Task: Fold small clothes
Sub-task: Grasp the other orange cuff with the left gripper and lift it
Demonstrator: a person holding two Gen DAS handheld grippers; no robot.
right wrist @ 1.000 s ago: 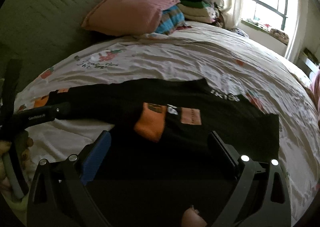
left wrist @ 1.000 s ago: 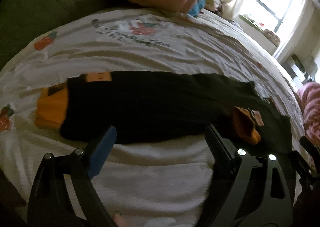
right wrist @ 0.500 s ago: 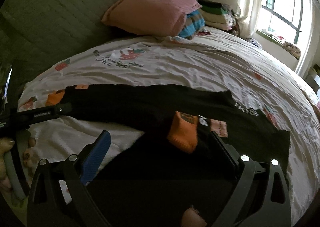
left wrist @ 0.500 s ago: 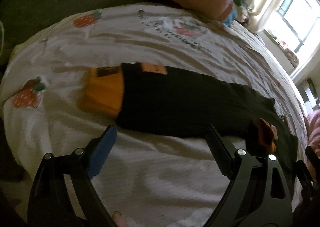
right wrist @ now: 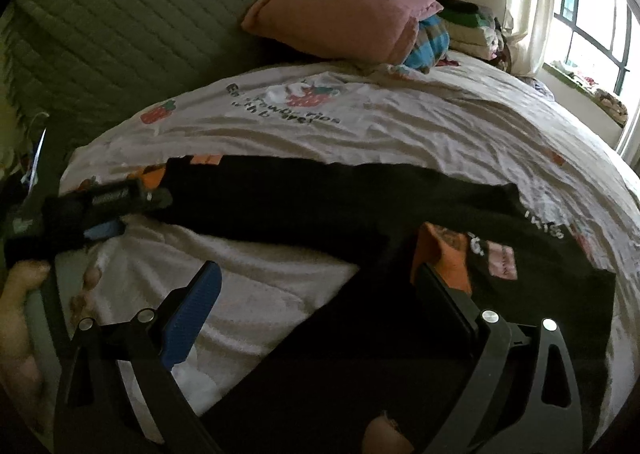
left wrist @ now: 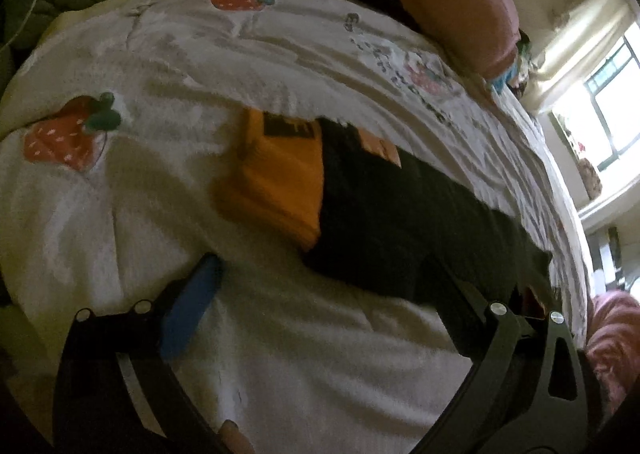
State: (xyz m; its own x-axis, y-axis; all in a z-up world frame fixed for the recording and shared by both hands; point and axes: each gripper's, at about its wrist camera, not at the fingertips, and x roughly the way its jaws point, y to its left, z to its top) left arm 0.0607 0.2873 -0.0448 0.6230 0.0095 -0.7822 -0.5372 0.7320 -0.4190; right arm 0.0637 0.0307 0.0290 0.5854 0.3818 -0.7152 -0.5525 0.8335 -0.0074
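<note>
Nearest the left wrist camera, the left gripper (left wrist: 316, 278) stood wide open with nothing between its jaws; they had just been opening further. Just beyond its fingertips lay the black garment (left wrist: 400, 214), spread flat on the bed's strawberry-print cover (left wrist: 132, 190). Its orange cuff (left wrist: 280, 182) sat ahead of the left gripper, a little to the blue-padded side, not yet between the jaws. The sleeve's long axis ran from that cuff away to the right, crosswise to the line the gripper pointed along, so the likely move was a short reach forward onto the cuff end. The left hand was plainly the nearer one to this cuff.

In the right wrist view, the right gripper (right wrist: 316, 278) also stood open and empty, over the body of the black garment, with the second orange cuff (right wrist: 444, 254) just beside its plain black finger. The left gripper showed at the far left of that view, next to the sleeve's end.

Farther back from the garment, a pink pillow (right wrist: 340, 18) leaned on the green quilted headboard (right wrist: 132, 26).

Against a second earlier, the first orange cuff had come from the left edge of the left view to nearly centre and looked larger, and the view had rolled; in the right view the second cuff had shifted rightward towards the black finger.
</note>
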